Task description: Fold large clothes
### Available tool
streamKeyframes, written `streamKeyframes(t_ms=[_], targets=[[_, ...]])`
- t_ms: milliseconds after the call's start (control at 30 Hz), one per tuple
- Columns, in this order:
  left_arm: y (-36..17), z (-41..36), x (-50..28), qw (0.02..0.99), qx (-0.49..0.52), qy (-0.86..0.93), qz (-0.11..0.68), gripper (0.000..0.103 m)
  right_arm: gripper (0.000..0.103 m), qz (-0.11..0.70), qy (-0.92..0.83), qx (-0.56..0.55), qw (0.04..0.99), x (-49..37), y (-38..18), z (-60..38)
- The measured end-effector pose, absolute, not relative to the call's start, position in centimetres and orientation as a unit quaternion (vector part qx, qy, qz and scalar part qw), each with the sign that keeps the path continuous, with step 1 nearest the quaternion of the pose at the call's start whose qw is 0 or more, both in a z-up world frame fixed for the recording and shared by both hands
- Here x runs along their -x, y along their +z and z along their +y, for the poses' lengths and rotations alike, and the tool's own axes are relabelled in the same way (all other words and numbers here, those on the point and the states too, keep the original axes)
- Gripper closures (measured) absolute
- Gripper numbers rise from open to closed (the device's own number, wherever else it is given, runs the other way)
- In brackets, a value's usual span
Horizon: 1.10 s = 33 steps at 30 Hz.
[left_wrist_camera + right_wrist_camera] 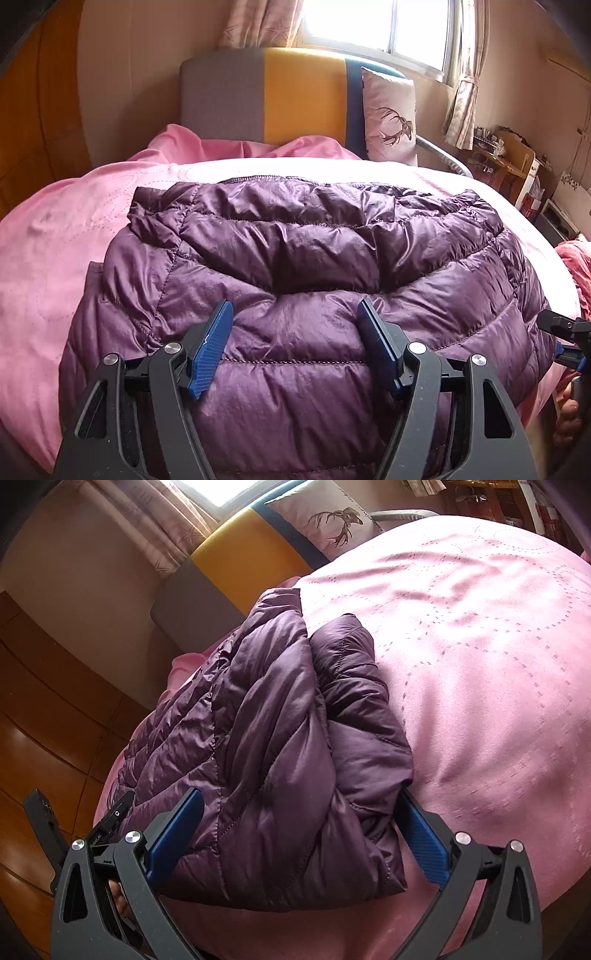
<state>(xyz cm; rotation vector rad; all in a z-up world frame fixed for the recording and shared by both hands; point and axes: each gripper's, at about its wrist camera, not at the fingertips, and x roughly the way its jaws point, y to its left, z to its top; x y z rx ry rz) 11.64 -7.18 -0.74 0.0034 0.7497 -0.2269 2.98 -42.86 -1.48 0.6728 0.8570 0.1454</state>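
A purple quilted down jacket (pixel 295 280) lies folded in a thick bundle on the pink bedspread (pixel 55 258). My left gripper (pixel 295 314) is open, its blue pads (pixel 212 347) spread wide over the near part of the jacket. In the right wrist view the jacket (pixel 280 746) shows from its side end. My right gripper (pixel 301 794) is open, its jaws standing on either side of the bundle's near end without pinching it. The right gripper also shows at the right edge of the left wrist view (pixel 565 332).
A grey, yellow and blue headboard (pixel 280 99) stands at the bed's far end with a deer-print pillow (pixel 389 114) against it. A window with curtains (pixel 376 29) is behind. A cluttered wooden desk (pixel 506 155) stands at right. Wooden floor (pixel 44 746) lies left of the bed.
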Motion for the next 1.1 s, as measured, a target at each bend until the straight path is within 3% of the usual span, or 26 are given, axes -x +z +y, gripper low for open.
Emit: streamKeyframes(t_ms=[100,300,600,733,1100], targets=[[-1.1,-7.0,-11.7,0.923,-0.001,-0.114,0.368,0.035,0.016,0.417,0.073,-0.309,0.852,-3.2,-1.5,-42.2],[-1.9,-6.9,-12.0,0.920,0.003,-0.120,0.374,0.034,0.027,0.423,0.073,-0.303,0.851,-3.3,-1.8,-41.9],[-2.8,-6.9,-12.4,0.914,0.014,-0.126,0.385,0.034,0.072,0.423,0.093,-0.272,0.859,-3.7,0.7,-39.8],[-3.0,-6.5,-12.6,0.910,0.029,-0.134,0.391,0.034,0.078,0.396,0.112,-0.249,0.877,-4.2,4.4,-37.7],[-3.3,-4.8,-12.9,0.894,0.079,-0.191,0.398,0.034,0.080,0.344,0.237,-0.158,0.895,-7.3,12.2,-25.0]])
